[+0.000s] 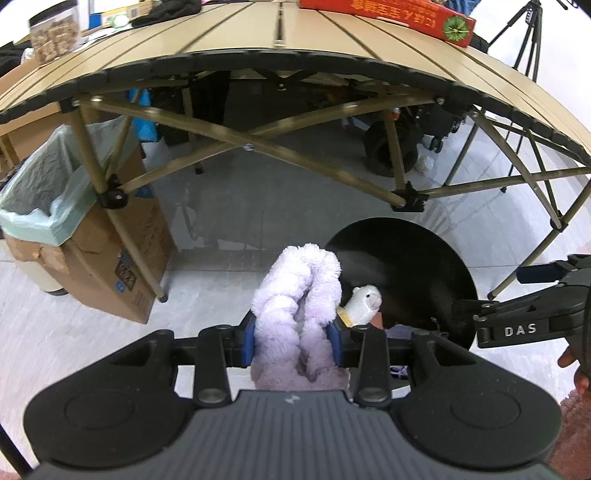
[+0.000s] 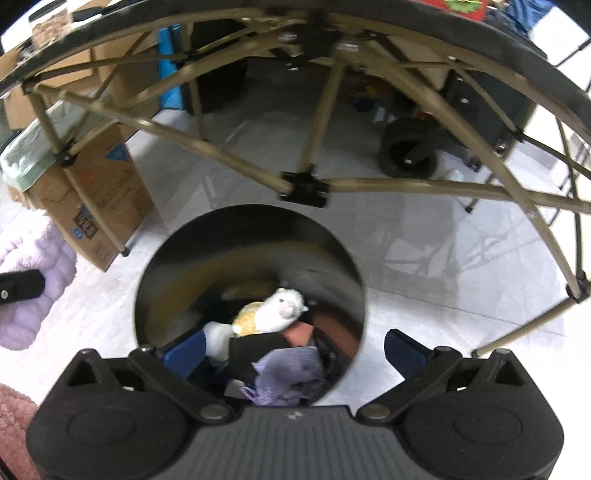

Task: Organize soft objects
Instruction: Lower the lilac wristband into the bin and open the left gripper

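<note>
Left fingers: the left gripper [image 1: 293,341] is clenched on a fluffy purple toy [image 1: 299,295], which is pinched between the blue pads and bulges up and ahead of them.

Right fingers: the right gripper [image 2: 293,352] is spread wide and released; nothing is pressed between the pads.

Bin: a round black bin [image 2: 251,236] is seen on the floor directly ahead of and below the right fingers; from the left fingers it lies ahead and to the right.

Bin contents: a white plush animal [image 2: 280,310], a purple cloth [image 2: 288,373] and other soft pieces are seen inside.

Toy axis: the toy's length is folded into a loop running away from the left fingers.

Key relation: the bin mouth is judged nearer to the right hand, yet the toy is held by the left, so a rightward carry over the rim is judged to be needed.

Surroundings: a folding table [image 1: 258,33] stands beyond the bin.
</note>
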A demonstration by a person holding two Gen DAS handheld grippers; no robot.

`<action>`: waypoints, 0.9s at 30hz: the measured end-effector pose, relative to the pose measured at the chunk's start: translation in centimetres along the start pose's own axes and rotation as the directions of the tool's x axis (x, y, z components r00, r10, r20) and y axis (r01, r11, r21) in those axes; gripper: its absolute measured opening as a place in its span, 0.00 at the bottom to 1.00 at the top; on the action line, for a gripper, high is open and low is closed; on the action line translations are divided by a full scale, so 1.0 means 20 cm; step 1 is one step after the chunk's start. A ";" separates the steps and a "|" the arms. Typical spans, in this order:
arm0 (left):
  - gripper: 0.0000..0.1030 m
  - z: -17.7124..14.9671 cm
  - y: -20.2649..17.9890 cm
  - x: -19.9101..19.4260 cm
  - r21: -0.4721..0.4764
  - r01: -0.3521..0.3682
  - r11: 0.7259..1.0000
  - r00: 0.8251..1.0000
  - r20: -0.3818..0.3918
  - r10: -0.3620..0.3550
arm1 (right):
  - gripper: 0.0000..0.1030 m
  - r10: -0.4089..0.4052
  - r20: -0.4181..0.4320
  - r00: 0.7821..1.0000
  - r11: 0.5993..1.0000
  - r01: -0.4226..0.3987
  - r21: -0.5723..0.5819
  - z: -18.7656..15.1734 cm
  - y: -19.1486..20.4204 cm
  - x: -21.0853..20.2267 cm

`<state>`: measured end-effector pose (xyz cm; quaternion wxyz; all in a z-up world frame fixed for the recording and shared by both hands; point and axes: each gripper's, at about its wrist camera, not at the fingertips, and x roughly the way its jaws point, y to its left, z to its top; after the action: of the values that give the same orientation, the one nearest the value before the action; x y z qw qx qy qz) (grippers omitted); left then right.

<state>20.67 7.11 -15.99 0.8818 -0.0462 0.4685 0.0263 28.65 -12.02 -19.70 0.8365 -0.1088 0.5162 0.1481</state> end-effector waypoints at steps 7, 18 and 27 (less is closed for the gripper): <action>0.37 0.06 -0.22 0.05 0.061 0.056 0.997 0.998 -0.004 -0.055 | 1.00 -0.038 0.011 0.999 0.996 0.037 0.085 -0.08 -0.20 -0.09; 0.37 0.13 -0.49 0.26 0.116 0.071 0.991 0.996 -0.067 -0.063 | 1.00 -0.068 0.078 0.995 0.976 0.051 0.210 -0.17 -0.38 -0.25; 0.48 0.16 -0.58 0.34 0.123 0.058 0.991 0.996 -0.070 -0.049 | 1.00 -0.072 0.091 0.993 0.965 0.046 0.259 -0.19 -0.45 -0.27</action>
<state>28.27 -4.12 -19.22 0.8673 -0.0045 0.4970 -0.0282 26.32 -22.37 -16.30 0.8723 -0.0075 0.4852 0.0604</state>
